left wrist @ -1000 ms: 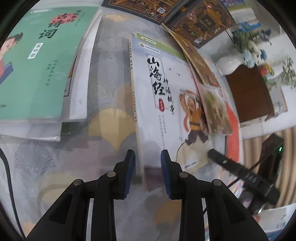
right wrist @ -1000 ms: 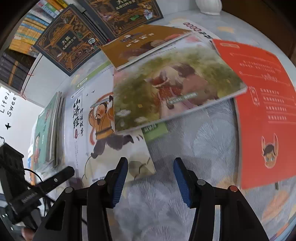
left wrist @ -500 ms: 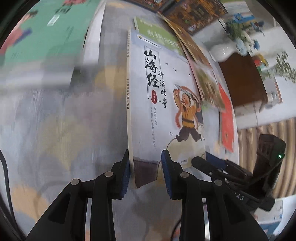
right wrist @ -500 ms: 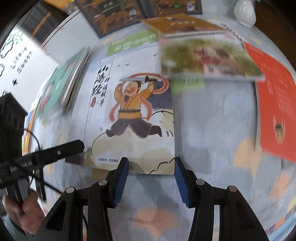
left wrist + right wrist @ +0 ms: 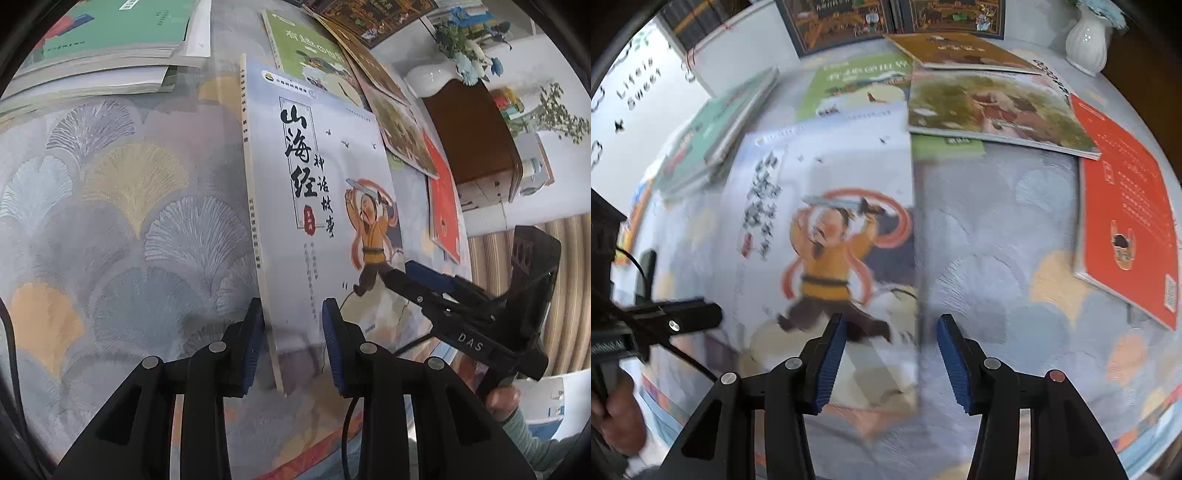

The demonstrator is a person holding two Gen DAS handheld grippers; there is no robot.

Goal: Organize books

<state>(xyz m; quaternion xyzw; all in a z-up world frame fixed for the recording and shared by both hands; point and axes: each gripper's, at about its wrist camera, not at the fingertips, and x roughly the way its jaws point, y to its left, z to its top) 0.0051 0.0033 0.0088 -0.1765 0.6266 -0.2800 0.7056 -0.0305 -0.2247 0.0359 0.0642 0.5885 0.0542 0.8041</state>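
Note:
A pale grey storybook (image 5: 325, 206) with a sword-waving figure on its cover lies on the patterned tablecloth (image 5: 129, 229). My left gripper (image 5: 293, 343) stands partly open astride the book's near spine corner; its left pad sits against the spine and its right pad over the cover. In the right wrist view the same book (image 5: 827, 206) is blurred, and its right edge runs between the parted jaws of my right gripper (image 5: 890, 354). Neither gripper pinches the book. A stack of green books (image 5: 110, 44) lies at the far left.
Beyond the storybook lie a light green book (image 5: 860, 81), a brown one (image 5: 960, 51), a picture book (image 5: 990, 110) and a red book (image 5: 1126, 206). A white vase (image 5: 1086, 40) stands at the far right corner. Framed dark pictures lean at the back.
The storybook has slid out from under the picture book toward both grippers. Its spine corner now sits between the left jaws and its right edge between the right jaws.

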